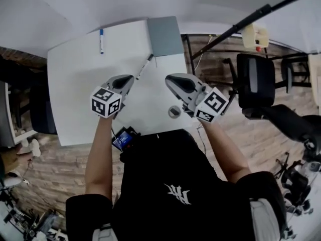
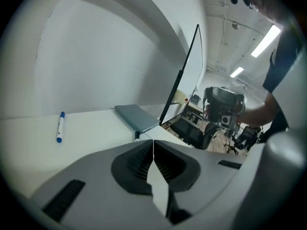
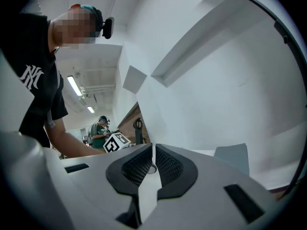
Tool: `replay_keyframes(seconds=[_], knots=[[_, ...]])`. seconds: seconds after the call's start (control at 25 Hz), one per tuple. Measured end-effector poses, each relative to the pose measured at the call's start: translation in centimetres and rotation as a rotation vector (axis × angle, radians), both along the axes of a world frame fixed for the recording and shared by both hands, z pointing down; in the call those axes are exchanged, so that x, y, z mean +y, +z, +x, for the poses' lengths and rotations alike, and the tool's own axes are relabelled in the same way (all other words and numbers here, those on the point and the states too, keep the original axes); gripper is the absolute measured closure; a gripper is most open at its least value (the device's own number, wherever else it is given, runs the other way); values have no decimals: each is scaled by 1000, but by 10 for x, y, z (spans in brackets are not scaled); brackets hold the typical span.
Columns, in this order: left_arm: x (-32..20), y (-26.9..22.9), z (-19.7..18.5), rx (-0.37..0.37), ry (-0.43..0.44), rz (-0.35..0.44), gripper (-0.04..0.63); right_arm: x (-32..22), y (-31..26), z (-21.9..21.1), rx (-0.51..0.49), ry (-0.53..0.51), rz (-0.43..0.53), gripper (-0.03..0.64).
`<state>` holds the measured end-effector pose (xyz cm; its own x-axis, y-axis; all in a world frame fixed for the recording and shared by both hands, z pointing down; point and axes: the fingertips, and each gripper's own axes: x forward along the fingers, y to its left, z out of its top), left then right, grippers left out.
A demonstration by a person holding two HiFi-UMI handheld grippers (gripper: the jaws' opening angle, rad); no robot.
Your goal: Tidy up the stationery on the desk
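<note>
White bench (image 1: pixel 75 94) carried a grey notebook (image 1: pixel 164 35) at its far edge. A blue marker (image 1: pixel 101 40) lay well left of the notebook, and a black marker (image 1: pixel 145 66) lay just in front of it. The left claw (image 1: pixel 131 78) and right claw (image 1: pixel 169 78), both clenched on nothing, hovered nearer the person than the notebook.

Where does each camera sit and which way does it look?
Head view: on the person's head, looking down at the desk; shows the shirt, left gripper and right gripper.
Left gripper view: on that gripper, looking along its shut jaws over the desk to a blue pen; shows the right arm.
Right gripper view: on that gripper, looking along its shut jaws at the wall; shows the left arm.
Shared: all three see the notebook.
</note>
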<state>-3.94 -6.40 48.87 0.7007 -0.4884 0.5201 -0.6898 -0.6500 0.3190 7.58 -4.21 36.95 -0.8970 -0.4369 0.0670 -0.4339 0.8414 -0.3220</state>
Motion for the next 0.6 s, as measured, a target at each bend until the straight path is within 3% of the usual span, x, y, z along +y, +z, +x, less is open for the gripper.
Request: replay_keyframes(seconds=[0.12,0.2,0.6], knots=[[-2,26,6,-95,23,-20,577,6,15,-11,41,8,-15,575],[-6,40,12,-135,31,-40,506,12,22,-17,66,4,-25,575],[-33,97,31,-338,87,-147,471,22,46,-6,133,78,-80,575]])
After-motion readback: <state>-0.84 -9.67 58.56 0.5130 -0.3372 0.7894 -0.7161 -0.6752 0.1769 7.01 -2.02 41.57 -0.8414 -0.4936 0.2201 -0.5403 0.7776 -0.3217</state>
